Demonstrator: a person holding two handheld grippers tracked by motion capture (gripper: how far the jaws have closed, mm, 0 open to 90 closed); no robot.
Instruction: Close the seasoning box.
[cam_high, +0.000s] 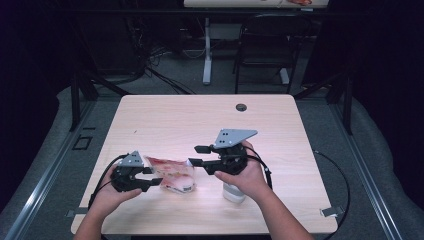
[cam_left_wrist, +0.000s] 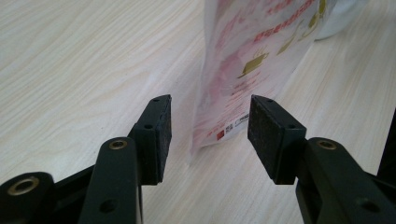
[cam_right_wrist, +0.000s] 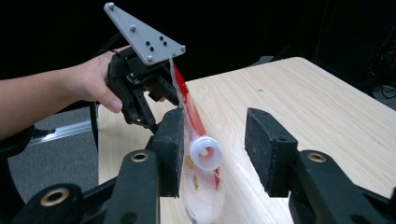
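- My left gripper (cam_left_wrist: 209, 135) stood wide open, its pads on both sides of the pouch (cam_left_wrist: 254, 70) bottom edge, not pressing.
- My right gripper (cam_right_wrist: 212, 151) was open too, around the white spout (cam_right_wrist: 205, 153).
- With nothing gripped, I judged the pouch could slide on the table (cam_high: 165, 112).
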